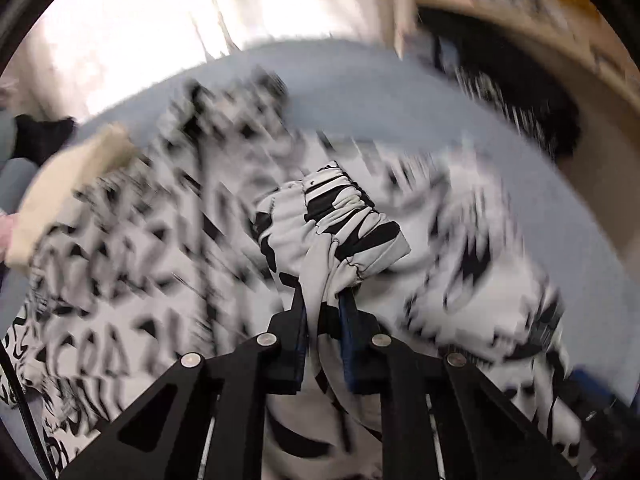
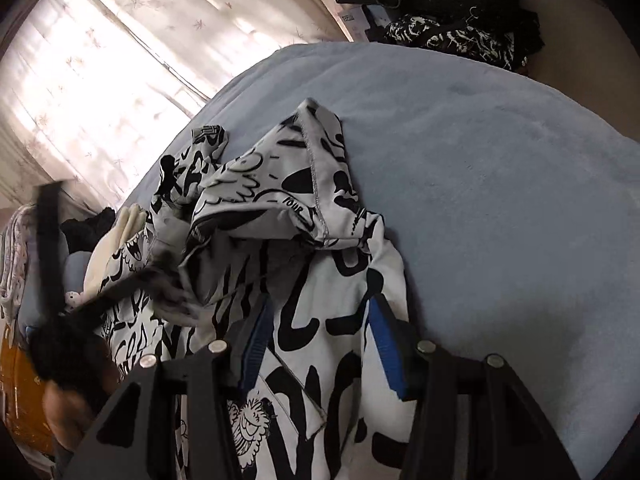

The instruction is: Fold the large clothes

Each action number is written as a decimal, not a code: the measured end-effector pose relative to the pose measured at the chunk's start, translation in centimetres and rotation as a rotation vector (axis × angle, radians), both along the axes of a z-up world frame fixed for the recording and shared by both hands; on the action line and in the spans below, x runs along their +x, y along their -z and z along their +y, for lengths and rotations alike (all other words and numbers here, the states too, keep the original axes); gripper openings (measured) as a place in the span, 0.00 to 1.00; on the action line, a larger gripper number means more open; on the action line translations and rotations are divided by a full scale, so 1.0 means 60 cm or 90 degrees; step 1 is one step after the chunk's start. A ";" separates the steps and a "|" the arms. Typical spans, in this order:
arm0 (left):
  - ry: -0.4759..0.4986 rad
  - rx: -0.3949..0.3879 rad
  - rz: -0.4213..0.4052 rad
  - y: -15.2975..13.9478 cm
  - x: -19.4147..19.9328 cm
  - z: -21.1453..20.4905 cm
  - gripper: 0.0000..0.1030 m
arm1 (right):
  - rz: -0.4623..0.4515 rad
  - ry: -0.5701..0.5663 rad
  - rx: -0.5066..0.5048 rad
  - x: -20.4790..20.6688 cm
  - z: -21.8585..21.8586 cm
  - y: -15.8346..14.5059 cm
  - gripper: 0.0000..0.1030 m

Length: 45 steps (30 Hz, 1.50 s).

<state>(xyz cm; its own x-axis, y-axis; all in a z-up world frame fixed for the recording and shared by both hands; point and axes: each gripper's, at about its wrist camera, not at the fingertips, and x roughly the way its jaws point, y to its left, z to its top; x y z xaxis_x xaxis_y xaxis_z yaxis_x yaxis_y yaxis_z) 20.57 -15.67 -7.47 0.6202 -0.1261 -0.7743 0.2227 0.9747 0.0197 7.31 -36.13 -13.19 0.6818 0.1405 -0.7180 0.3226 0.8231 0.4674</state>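
A large white garment with black cartoon lettering (image 2: 320,360) lies crumpled on a pale blue blanket (image 2: 500,168). In the left wrist view my left gripper (image 1: 324,300) is shut on a gathered fold of the garment (image 1: 340,220), which bunches up just beyond the fingertips. The cloth around it is smeared by motion blur. In the right wrist view my right gripper (image 2: 320,304) stands open over the garment's near part. Its blue pads (image 2: 384,344) sit on either side of the fabric without pinching it. The left gripper's black frame (image 2: 64,344) shows as a blur at the left.
A cream cloth (image 2: 116,236) lies beside the garment on the left. Dark patterned clothes (image 2: 452,36) are piled beyond the blanket's far right edge. Bright sheer curtains (image 2: 120,60) hang behind. Bare blanket spreads to the right.
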 end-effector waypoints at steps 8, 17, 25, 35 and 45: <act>-0.269 -0.088 0.015 0.038 0.014 0.241 0.54 | 0.015 -0.025 0.009 0.017 0.025 0.008 0.48; -0.251 -0.184 0.153 0.117 0.011 0.354 0.58 | 0.034 -0.087 -0.023 0.051 0.067 -0.008 0.48; -0.152 -0.147 0.198 0.157 0.136 0.354 0.61 | 0.050 -0.091 -0.098 0.121 0.031 -0.033 0.49; -0.068 -0.094 0.212 0.182 0.197 0.303 0.41 | 0.152 -0.083 -0.001 0.367 -0.106 0.075 0.49; -0.049 -0.056 0.051 0.123 0.199 0.275 0.28 | 0.093 -0.079 -0.115 0.403 -0.094 0.049 0.02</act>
<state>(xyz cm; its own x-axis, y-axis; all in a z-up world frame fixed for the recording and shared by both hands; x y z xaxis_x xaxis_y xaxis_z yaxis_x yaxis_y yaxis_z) 32.49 0.86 -14.87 0.5674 -0.1496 -0.8097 0.1444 0.9862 -0.0810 31.48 -41.75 -16.12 0.5543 0.0772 -0.8288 0.2672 0.9265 0.2649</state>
